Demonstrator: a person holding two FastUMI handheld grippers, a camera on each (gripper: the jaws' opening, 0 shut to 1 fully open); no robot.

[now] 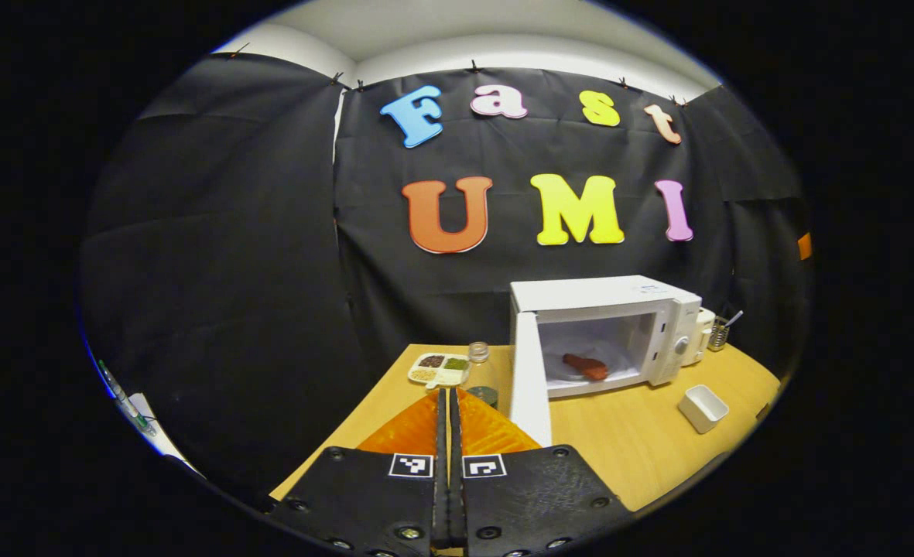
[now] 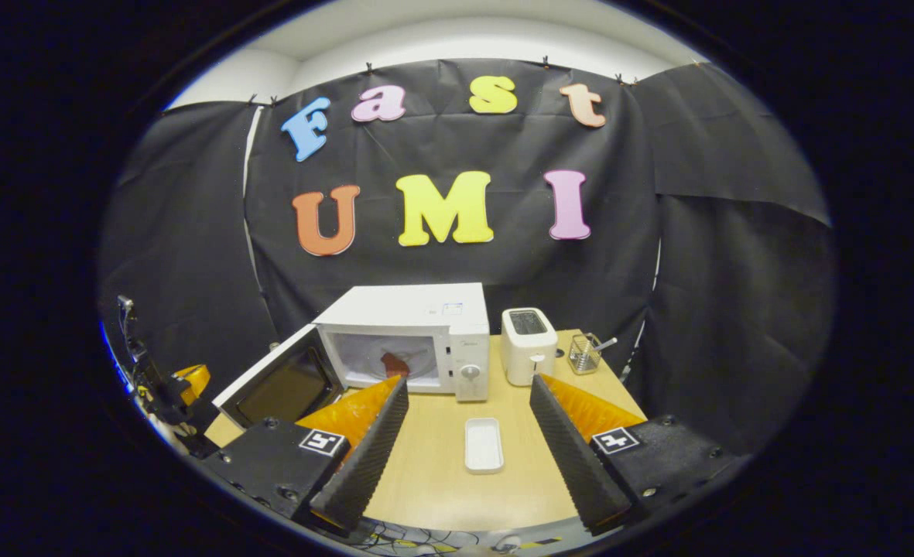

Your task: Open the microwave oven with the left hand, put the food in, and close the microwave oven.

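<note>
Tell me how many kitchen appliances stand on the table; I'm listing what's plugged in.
2: the white microwave oven, door open, at the table's back, and a white toaster immediately beside its control-panel side. Others may be hidden outside the views.

Black cloth [image 2: 720, 255] hangs clipped across the booth's walls. Above it runs a white wall [image 1: 503, 54]. A light wooden worktop [image 2: 441, 472] stands below.
</note>
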